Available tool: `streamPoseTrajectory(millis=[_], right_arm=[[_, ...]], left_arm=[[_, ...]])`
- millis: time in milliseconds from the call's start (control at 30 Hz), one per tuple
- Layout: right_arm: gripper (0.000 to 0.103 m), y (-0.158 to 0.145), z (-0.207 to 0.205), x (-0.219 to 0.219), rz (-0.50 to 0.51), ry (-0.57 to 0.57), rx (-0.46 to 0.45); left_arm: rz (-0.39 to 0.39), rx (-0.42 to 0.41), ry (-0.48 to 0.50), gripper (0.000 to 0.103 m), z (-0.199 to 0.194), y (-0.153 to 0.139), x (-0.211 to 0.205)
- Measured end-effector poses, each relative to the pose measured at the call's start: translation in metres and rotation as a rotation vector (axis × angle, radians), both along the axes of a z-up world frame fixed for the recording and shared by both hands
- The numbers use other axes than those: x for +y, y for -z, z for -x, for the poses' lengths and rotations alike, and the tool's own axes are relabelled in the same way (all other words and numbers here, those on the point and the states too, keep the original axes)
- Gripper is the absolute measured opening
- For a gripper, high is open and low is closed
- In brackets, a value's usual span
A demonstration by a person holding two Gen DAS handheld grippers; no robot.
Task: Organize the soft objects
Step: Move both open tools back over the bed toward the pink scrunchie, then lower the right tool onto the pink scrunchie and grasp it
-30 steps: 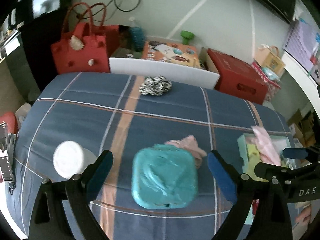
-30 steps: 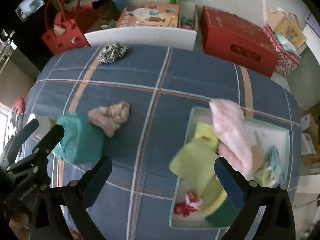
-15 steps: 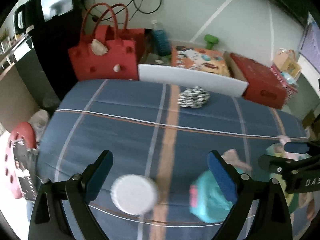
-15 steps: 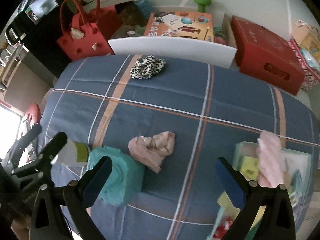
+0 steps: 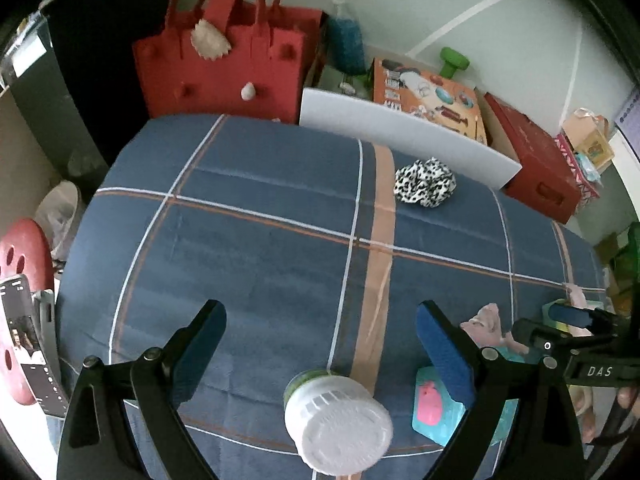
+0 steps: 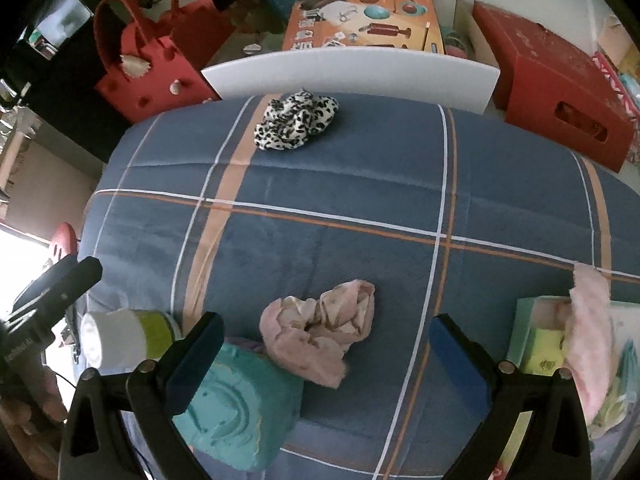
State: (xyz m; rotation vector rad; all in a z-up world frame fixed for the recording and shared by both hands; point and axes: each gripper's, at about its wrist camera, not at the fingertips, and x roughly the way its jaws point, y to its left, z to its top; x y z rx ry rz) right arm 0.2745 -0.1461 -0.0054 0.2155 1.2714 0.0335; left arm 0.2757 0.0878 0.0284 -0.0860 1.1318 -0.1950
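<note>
Both grippers' fingers wide, empty, pink cloth (image 6: 320,334) crumpled, long axis left-right, between right fingers (image 6: 460,364)

Teal pack (image 6: 236,412) partly behind right gripper (image 6: 328,360); tray (image 6: 520,332) cut off.

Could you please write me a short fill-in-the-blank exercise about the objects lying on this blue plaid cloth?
1. The leopard-print scrunchie lies near the ____ board.
2. The crumpled pink cloth lies between the right gripper's open ____.
3. The jar in front of the left gripper has a ____ lid.

Missing words: white; fingers; white
</note>
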Motion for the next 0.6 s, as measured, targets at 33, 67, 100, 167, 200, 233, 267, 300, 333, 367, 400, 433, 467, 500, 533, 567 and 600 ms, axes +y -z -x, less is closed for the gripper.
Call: streamPoseTrajectory(millis=[33, 67, 100, 167, 200, 233, 267, 300, 333, 367, 400, 433, 467, 500, 533, 567, 600], right_arm=[[0.103, 0.002, -0.001, 0.0, 0.0, 0.0, 0.003], [0.103, 0.003, -0.002, 0.0, -0.003, 0.0, 0.004], [0.103, 0.004, -0.003, 0.0, -0.005, -0.001, 0.005], [0.103, 0.006, -0.004, 0.0, -0.007, -0.003, 0.004], [0.103, 0.007, -0.005, 0.0, -0.008, -0.003, 0.004], [0.103, 0.008, -0.005, -0.001, -0.011, -0.002, 0.004], [0.103, 0.009, -0.006, -0.001, -0.012, 0.003, 0.004], [0.103, 0.01, -0.006, -0.002, -0.011, 0.008, 0.005], [0.103, 0.011, -0.006, -0.003, -0.01, 0.012, 0.008], [0.103, 0.014, -0.006, -0.003, -0.011, 0.014, 0.014], [0.103, 0.016, -0.007, -0.003, -0.011, 0.015, 0.016], [0.103, 0.017, -0.007, -0.003, -0.011, 0.016, 0.017], [0.103, 0.019, -0.007, -0.003, -0.01, 0.017, 0.021], [0.103, 0.021, -0.008, -0.004, -0.011, 0.018, 0.024], [0.103, 0.022, -0.008, -0.004, -0.013, 0.019, 0.027], [0.103, 0.024, -0.009, -0.005, -0.015, 0.021, 0.03], [0.103, 0.025, -0.009, -0.005, -0.016, 0.02, 0.031]], left_arm=[[-0.003, 0.005, 0.001, 0.095, -0.002, 0.001, 0.001], [-0.002, 0.009, 0.001, 0.095, -0.003, 0.002, 0.002], [-0.001, 0.012, 0.0, 0.095, -0.006, 0.003, 0.003], [0.003, 0.027, -0.008, 0.095, -0.009, 0.005, 0.006], [0.005, 0.033, -0.011, 0.095, -0.01, 0.006, 0.008], [0.004, 0.038, -0.015, 0.095, -0.011, 0.007, 0.009], [0.001, 0.038, -0.016, 0.095, -0.012, 0.008, 0.01], [-0.001, 0.038, -0.015, 0.095, -0.012, 0.008, 0.01], [-0.001, 0.038, -0.014, 0.095, -0.013, 0.008, 0.01], [0.005, 0.04, -0.013, 0.095, -0.014, 0.009, 0.01], [0.013, 0.043, -0.013, 0.095, -0.014, 0.009, 0.01], [0.021, 0.049, -0.013, 0.095, -0.015, 0.009, 0.01], [0.024, 0.053, -0.014, 0.095, -0.015, 0.01, 0.01], [0.025, 0.056, -0.016, 0.095, -0.016, 0.011, 0.01], [0.027, 0.059, -0.018, 0.095, -0.017, 0.011, 0.01], [0.029, 0.061, -0.02, 0.095, -0.017, 0.012, 0.01], [0.033, 0.063, -0.022, 0.095, -0.018, 0.012, 0.009]])
